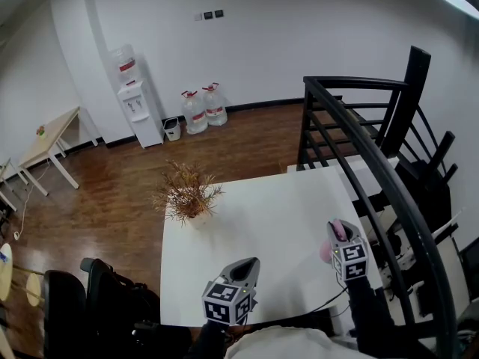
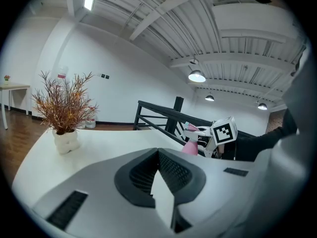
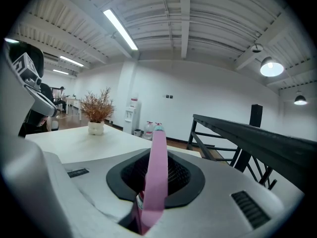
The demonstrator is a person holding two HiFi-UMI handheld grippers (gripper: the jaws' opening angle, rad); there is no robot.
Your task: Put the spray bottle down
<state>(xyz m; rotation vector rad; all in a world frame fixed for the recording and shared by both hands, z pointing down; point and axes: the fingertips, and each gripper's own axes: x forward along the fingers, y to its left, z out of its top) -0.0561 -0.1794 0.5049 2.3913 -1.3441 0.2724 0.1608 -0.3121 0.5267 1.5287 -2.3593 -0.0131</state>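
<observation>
**Pink spray bottle held at the table's edge, not yet let go**

At the bottom of the head view the left gripper (image 1: 245,269) hangs low over the near edge of the white table (image 1: 262,223), its jaws a little apart with nothing between them; it seems parked there to leave the top free for the other hand; at lower right of the frame the right gripper (image 1: 340,239) is clenched on the pink spray bottle (image 1: 326,251), which shows in that gripper's own view as a narrow pink strip running up between the pads; the left gripper view shows the bottle roughly upright, a hold that should bring it down base-first; the bottle is close to the table's right edge, just beside the black railing (image 1: 374,163), and whether its base already touches the top cannot be told; on that reading the putting-down is unfinished, since the jaws have yet to release; the tabletop is bare and smooth and ought to give steady footing, though a spot so near the edge leaves little margin; further up, near the table's far left corner, a dried plant (image 1: 187,193) in a white pot stands well apart from both grippers; beyond it lies a dark wooden floor (image 1: 112,193); against the white back wall at upper left stand a water dispenser (image 1: 136,99), a small bin (image 1: 172,129) and two water jugs (image 1: 203,109); a pale side table (image 1: 52,142) sits at far left.
</observation>
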